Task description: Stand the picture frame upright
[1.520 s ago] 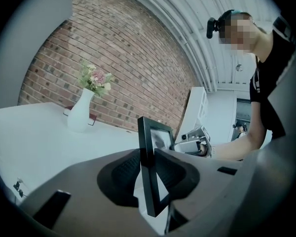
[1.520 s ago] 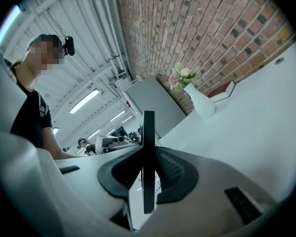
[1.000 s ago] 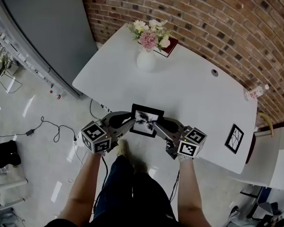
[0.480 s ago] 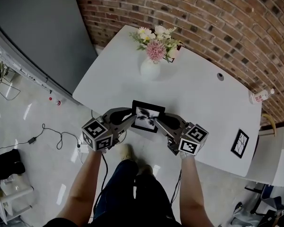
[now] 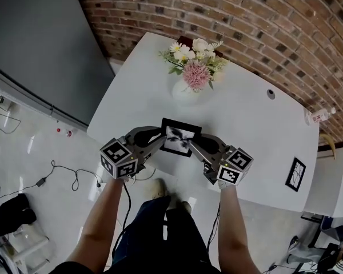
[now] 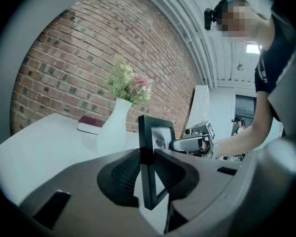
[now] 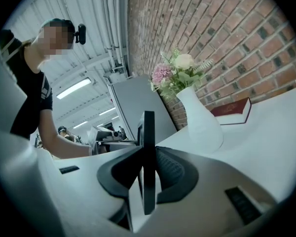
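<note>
While one tong holds each side edge to keep it vertical, my left tongs [image 5: 158, 142] and right tongs [image 5: 194, 145] grip the black rectangular picture frame [image 5: 180, 137] upright over the near edge of the white table [image 5: 251, 124]. A white vase of flowers [image 5: 186, 88] stands beyond, well apart, which I judge leaves room to set the frame down.

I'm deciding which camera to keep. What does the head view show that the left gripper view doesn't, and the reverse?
Only the head view: a second framed picture near the table's right end, a plastic bottle, floor cables. Only the left gripper view: a ceiling light, and the left gripper's ribbed fingers clamping the picture frame's edge close up. Both: the frame, the vase of flowers, the brick wall, the right gripper.
</note>
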Available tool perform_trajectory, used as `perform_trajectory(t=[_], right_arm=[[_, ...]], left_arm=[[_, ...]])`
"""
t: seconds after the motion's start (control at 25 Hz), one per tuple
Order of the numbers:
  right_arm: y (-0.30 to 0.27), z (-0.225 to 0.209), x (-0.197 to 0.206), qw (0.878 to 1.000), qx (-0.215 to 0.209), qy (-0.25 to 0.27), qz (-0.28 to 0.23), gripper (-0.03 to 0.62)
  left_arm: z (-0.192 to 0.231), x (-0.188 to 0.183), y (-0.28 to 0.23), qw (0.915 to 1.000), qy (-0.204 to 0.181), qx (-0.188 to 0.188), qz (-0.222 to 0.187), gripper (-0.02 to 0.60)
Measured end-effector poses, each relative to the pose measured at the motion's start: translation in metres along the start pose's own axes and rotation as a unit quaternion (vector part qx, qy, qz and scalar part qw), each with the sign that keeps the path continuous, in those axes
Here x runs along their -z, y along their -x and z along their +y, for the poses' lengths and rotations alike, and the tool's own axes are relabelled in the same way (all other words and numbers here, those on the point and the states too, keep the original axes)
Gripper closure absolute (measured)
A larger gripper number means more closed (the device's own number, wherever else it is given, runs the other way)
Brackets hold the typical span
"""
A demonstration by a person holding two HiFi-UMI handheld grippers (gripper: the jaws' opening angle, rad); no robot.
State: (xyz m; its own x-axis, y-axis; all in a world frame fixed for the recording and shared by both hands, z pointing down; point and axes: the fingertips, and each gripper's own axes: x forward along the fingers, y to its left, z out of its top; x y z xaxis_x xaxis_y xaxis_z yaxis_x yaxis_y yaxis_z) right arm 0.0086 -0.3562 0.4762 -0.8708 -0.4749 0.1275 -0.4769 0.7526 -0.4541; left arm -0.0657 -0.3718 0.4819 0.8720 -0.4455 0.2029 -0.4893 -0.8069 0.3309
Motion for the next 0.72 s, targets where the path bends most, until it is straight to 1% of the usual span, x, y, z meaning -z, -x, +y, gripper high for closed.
perform_trajectory(t=[0.12,0.32,0.48,0.72], right_arm=[[-0.011,-0.009,-0.004,1.000,0.010,0.004,-0.010,0.514],[-0.023,-0.023,-0.009,0.999,0.030,0.028,-0.022,0.514],[-0.026,-0.035,-0.008,0.998,0.041,0.044,-0.022,0.514],[-0.027,-0.052,-0.012,0.997,0.046,0.060,-0.025,0.514]], left_arm=[[0.016,-0.005,-0.003,1.0000,-0.005,0.008,0.002,0.485],[0.035,-0.010,-0.012,0.9998,-0.014,0.016,0.006,0.486],[0.044,-0.009,-0.023,0.9994,-0.027,0.017,0.016,0.486],[0.056,-0.010,-0.038,0.9991,-0.037,0.012,0.015,0.486]])
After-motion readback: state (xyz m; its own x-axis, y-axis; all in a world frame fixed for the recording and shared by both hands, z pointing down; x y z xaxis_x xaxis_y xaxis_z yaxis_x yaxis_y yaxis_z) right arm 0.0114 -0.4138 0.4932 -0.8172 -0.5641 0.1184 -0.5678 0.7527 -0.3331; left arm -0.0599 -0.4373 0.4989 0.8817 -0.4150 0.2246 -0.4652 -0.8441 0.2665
